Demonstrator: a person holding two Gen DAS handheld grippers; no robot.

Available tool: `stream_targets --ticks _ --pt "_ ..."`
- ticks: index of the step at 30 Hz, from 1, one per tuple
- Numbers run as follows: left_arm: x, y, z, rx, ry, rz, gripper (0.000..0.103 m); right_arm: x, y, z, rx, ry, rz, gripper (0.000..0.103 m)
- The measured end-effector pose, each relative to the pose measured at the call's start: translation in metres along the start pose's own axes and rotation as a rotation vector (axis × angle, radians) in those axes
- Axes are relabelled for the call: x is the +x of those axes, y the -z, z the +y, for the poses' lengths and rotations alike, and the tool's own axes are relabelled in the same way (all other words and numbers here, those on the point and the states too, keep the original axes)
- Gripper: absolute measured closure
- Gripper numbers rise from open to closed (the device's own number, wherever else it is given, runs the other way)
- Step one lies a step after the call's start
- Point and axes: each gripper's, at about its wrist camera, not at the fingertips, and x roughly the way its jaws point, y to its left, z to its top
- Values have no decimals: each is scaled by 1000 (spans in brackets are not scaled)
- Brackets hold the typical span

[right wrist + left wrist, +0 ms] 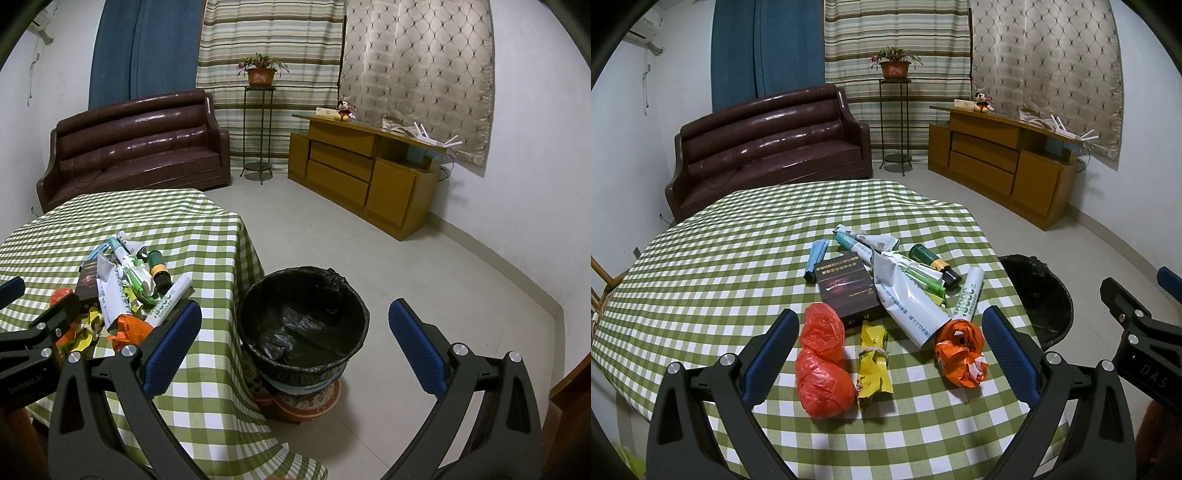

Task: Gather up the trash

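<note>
The trash bin (1039,295) is half hidden behind the table edge (1008,288) in the left view.

Brown sofa (768,144), wooden cabinet (1001,166), curtains (897,48)

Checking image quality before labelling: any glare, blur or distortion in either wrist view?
Left wrist: strong fisheye bowing with dark corner vignette; glare streaks on the sofa; trash pile on the table is sharp, no motion blur. Right wrist: same bowing; sofa glare again; the bin liner is dark, detail inside hard to read; soft even lighting, faint shadows.
</note>
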Motion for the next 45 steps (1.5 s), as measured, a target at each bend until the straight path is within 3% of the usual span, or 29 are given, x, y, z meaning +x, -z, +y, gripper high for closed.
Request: stream_targets --ticks 17,28,35,38,40,45 --pt "2 -3 15 12 -12 6 6 1 3 2 -15 -3 15 4" --pt "14 19 69 -6 -44 79 7 11 12 20 -42 -34 61 4" --pt "28 21 69 2 -25 123 7 19 14 30 -60 -42 84 4" --pt "34 23 64 20 -16 148 11 20 14 33 -63 -44 89 4" --pt "35 24 66 15 -1 161 31 20 14 34 -62 -44 88 4" --pt "33 24 76 -32 33 177 32 22 15 37 -65 -47 98 4"
